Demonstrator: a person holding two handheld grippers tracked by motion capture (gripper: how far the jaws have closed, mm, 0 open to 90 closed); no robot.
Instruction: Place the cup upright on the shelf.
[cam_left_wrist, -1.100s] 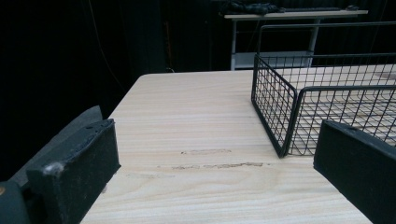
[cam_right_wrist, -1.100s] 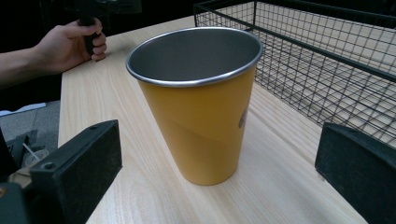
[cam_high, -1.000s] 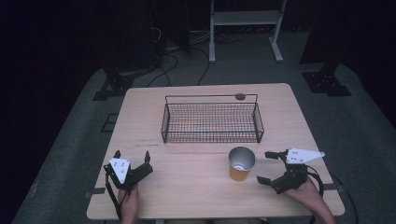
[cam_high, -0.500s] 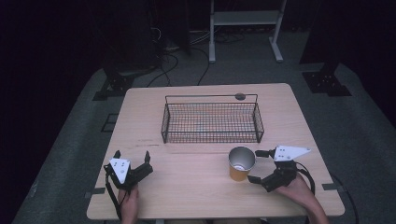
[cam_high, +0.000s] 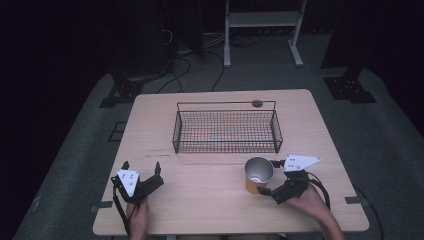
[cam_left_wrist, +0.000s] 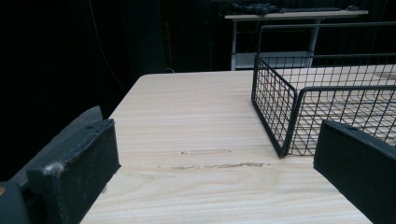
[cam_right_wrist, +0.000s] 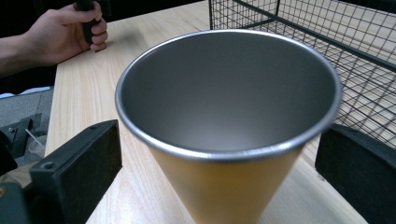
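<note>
The right tool (cam_high: 270, 178) is held spread wide, its jaws flanking the cup (cam_high: 258, 174) without touching; a grasp is judged to be in preparation, and closing squarely on the tapered wall is called for next. The cup, upright on the bench (cam_high: 210, 210) just in front of the wire basket (cam_high: 226, 129), is seen as smooth brushed metal inside with a rolled rim and orange outside. The left tool (cam_high: 141, 171) is rested open, gripping nothing; the bench is pale grained wood.

cup (cam_high: 258, 176): yellow, steel inside | basket (cam_high: 226, 128): black grid | table (cam_high: 210, 200): pale woodgrain
</note>
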